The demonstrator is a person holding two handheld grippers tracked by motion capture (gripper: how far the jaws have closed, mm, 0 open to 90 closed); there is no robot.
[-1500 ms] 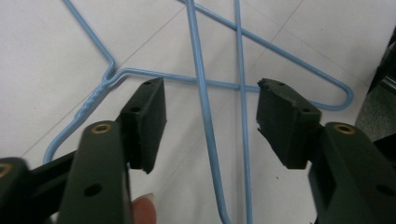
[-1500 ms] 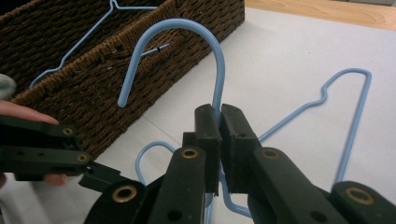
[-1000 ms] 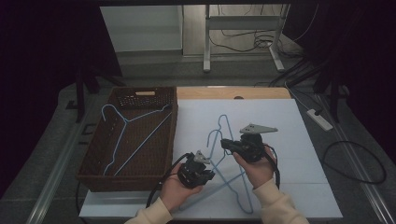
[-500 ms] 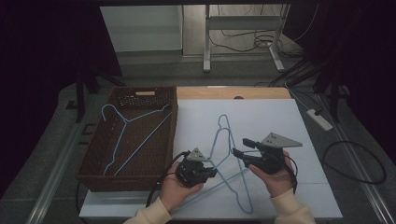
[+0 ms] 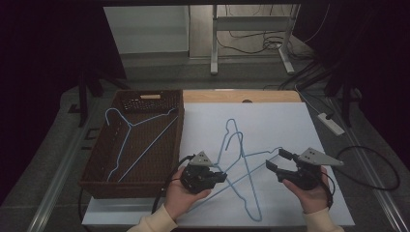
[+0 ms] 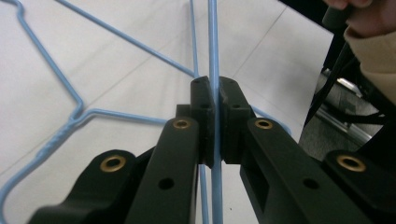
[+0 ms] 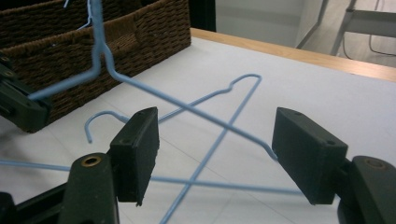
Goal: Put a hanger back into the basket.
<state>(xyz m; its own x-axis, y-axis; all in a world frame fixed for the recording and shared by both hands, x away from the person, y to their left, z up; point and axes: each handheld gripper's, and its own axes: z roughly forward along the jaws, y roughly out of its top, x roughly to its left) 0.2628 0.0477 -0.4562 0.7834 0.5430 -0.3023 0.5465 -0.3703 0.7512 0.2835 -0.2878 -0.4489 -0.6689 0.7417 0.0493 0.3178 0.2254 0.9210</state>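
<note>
1. Sorting of blue wire hangers into the wicker basket (image 5: 96, 181) looks to be the job in hand; two hangers are lying crossed on the white table (image 5: 290, 121), and one hanger in the basket (image 5: 128, 145) is already stowed.
2. Left gripper (image 5: 217, 177) is clamping a wire of the lifted hanger (image 5: 231, 145); in the left gripper view the jaws are pinching the blue rod (image 6: 214, 46) tight.
3. Right gripper (image 5: 275, 162) is sitting at 3 o'clock of the crossed pair, jaws having just been opening and now standing wide. In the right gripper view a wire is passing across the gap and seems to brush the right-hand pad (image 7: 308, 156), unpinched.
4. Second hanger (image 7: 219, 135) is resting flat on the table beneath the lifted one.
5. Judged next move: carrying the gripped hanger toward 9 o'clock, over the basket rim, lifting clear so the two wires are not snagging.
6. Hard to read: where the hangers are crossing, which wire belongs to which; the lifted hanger's hook is running off the top of the right gripper view.
</note>
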